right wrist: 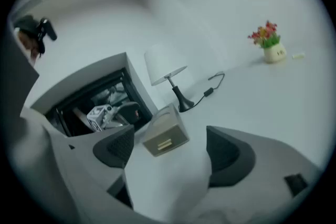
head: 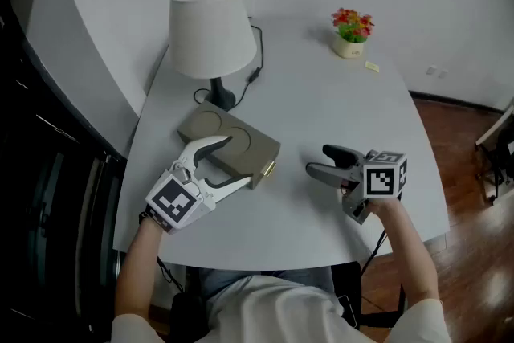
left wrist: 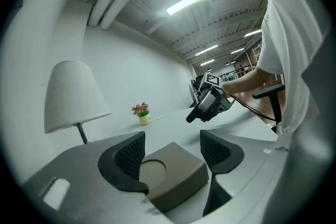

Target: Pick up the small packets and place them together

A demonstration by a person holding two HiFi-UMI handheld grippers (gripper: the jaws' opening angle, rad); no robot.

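— White table [head: 321, 108] first: what's nearest the person?
— Both grippers. The left gripper [head: 238, 162] has its jaws spread with a corner of the tan drawer box [head: 250, 142] between them; whether they touch it, I can't tell. The right gripper [head: 317, 158] gapes wide over bare tabletop.
— And the small packet [head: 371, 67]?
— At the far edge, just beside the flower pot [head: 351, 46], well apart from both grippers. The lamp [head: 210, 30] stands behind the box.

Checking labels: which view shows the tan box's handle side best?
Right gripper view: the tan box faces it, handle visible. Head view shows mainly its top; left gripper view only a top corner.
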